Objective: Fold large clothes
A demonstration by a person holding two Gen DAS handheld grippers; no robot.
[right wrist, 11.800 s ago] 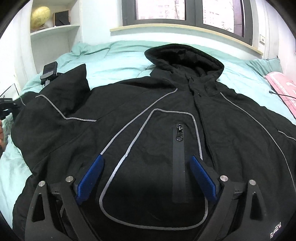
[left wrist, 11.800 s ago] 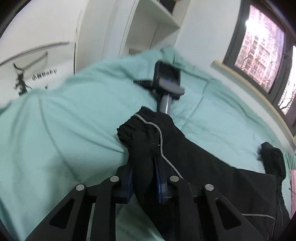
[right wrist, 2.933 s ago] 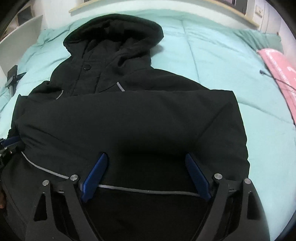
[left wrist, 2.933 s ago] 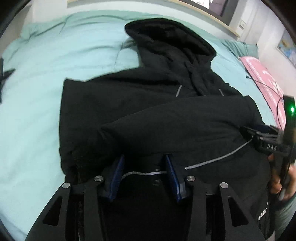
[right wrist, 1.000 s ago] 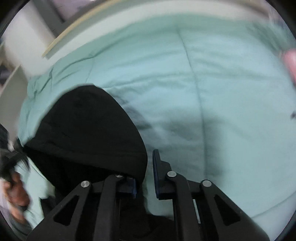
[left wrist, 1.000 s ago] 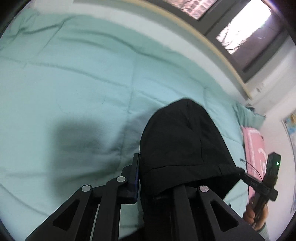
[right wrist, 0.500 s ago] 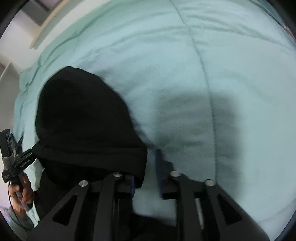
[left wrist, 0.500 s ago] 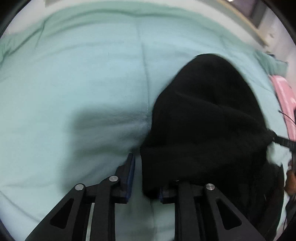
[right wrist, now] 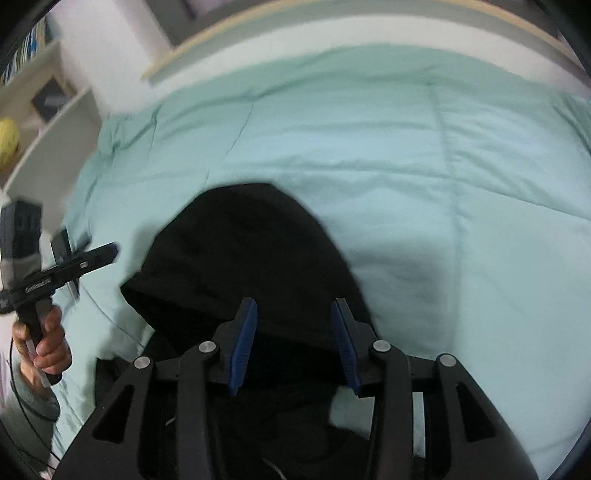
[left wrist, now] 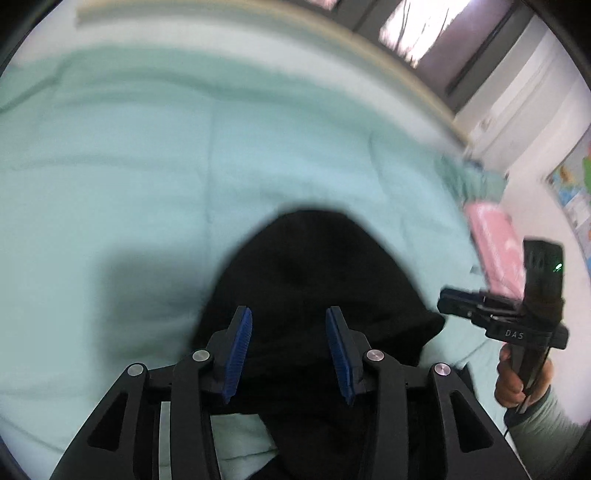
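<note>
The black jacket's hood [left wrist: 314, 273] lies rounded on the mint green duvet [left wrist: 129, 177]. My left gripper [left wrist: 290, 352] is open and empty, its blue pads [left wrist: 238, 350] just above the hood's near edge. In the right wrist view the hood [right wrist: 243, 254] lies the same way, and my right gripper [right wrist: 293, 345] is open and empty over its near edge. Each view shows the other gripper held off to the side: the right one [left wrist: 517, 317], the left one [right wrist: 40, 273]. The rest of the jacket is hidden below the grippers.
A pink item [left wrist: 495, 240] lies at the bed's right edge. A window sill [right wrist: 332, 22] runs behind the bed. White shelves [right wrist: 44, 122] with a yellow object stand at the left. A small black device [right wrist: 66, 254] lies on the duvet near the left edge.
Both grippers were shut on the hood's edges half a second ago. Both have opened and let it go, and the hood now lies flat on the duvet.
</note>
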